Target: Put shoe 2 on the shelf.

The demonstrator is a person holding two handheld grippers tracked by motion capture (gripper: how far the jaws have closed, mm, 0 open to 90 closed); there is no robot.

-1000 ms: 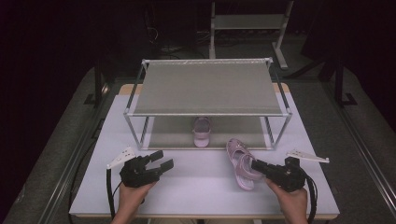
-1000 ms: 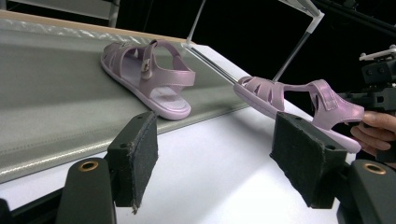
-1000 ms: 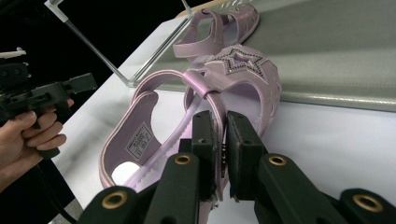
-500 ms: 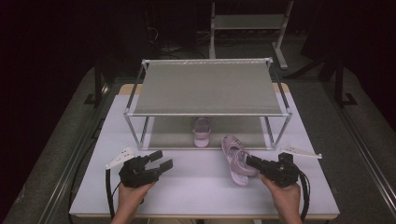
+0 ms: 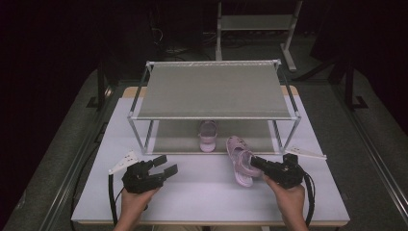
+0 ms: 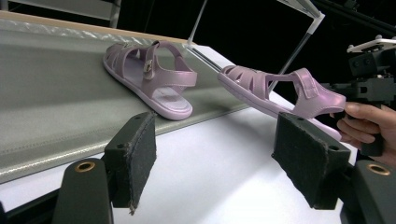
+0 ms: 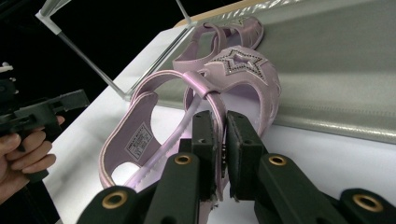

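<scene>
I had my right gripper (image 5: 257, 162) pinched on the heel strap of a lilac plastic child's sandal with a star on its toe (image 5: 240, 159). In the right gripper view the two black jaws were pressed together on that thin strap, with the sandal (image 7: 196, 107) reaching forward from them. In the left gripper view its toe was tipped up off the white tabletop (image 5: 207, 187), and only the heel end was low, near my hand. Just ahead of the toe lay the grey fabric lower shelf (image 5: 178, 137) of the metal-framed two-tier shoe rack (image 5: 214, 89), and on that shelf, a little beyond and to the left of my grip, sat the matching lilac sandal (image 5: 208, 135), flat and apart from the one I held.

My left gripper (image 5: 161, 171) rested idle over the table, well off to the left, its padded jaws spread wide and holding nothing.

I judged that I was midway through carrying the second sandal to the shelf. The next move called for pushing forward, clearing the shelf's front edge, lining the sandal up beside its mate, and only then letting go.
</scene>
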